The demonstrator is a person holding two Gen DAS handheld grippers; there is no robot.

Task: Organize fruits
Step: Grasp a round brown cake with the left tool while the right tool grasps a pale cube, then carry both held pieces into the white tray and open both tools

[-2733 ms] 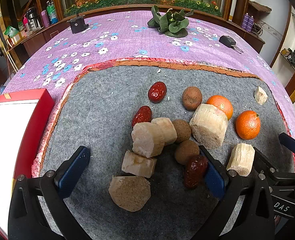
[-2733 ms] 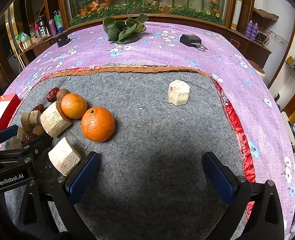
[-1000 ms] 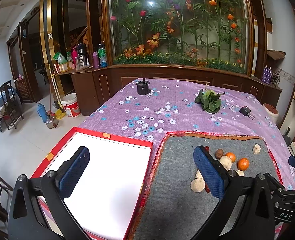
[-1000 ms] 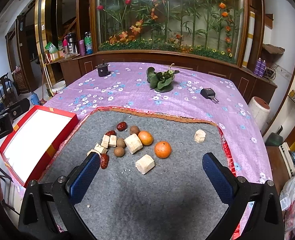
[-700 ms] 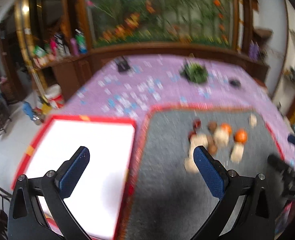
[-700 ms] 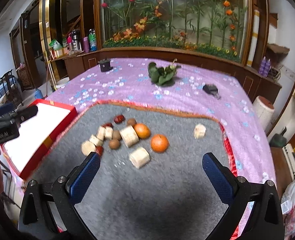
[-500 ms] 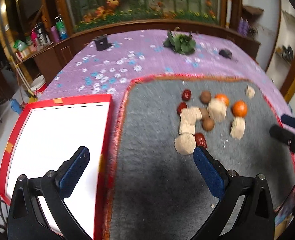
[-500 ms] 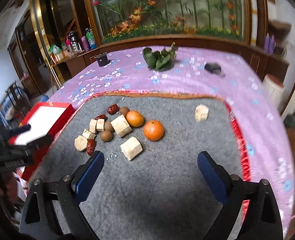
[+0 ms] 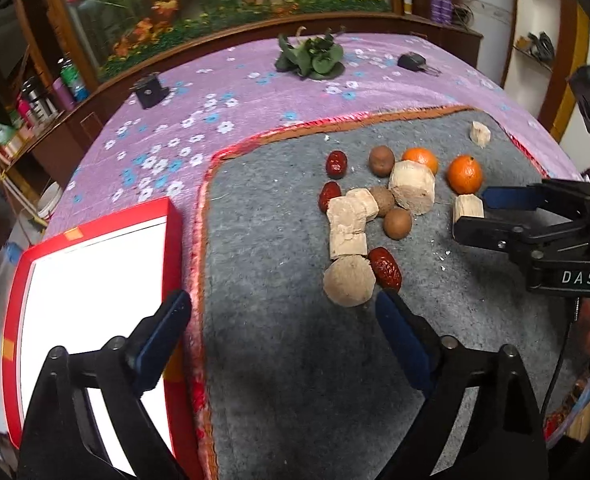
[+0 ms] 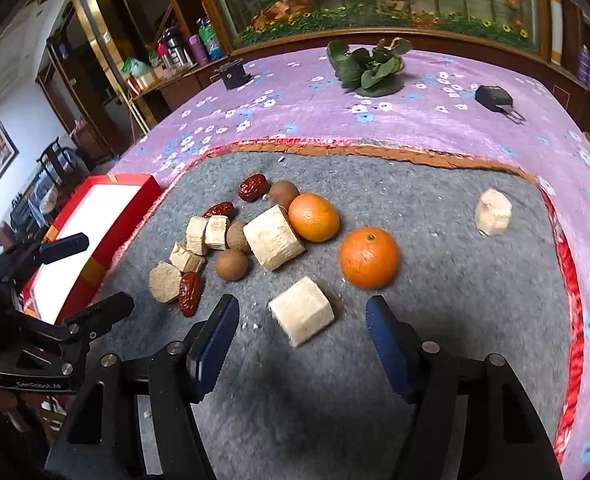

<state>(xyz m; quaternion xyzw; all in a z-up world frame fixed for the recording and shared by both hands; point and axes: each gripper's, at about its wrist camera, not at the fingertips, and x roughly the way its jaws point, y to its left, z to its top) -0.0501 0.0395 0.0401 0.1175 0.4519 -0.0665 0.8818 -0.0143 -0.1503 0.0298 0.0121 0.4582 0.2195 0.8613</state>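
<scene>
Red box point(image 9: 95, 300) at felt mat point(image 9: 287, 380) left edge. Left gripper point(image 9: 283, 320), "GenRobot.AI" faint on body, jaws wide, just closing, empty, before round sugarcane slice point(image 9: 349, 280). Right gripper point(image 10: 301, 334), "DAS" on body, jaws half-open, closing, flanking sugarcane chunk point(image 10: 302, 315), not touching. Oranges point(image 10: 369, 258) mid-mat.

Bare grey mat point(image 10: 435, 288) near side, fruit cluster point(image 9: 375, 208) mid-mat, red box point(image 9: 95, 280) blocking left edge
</scene>
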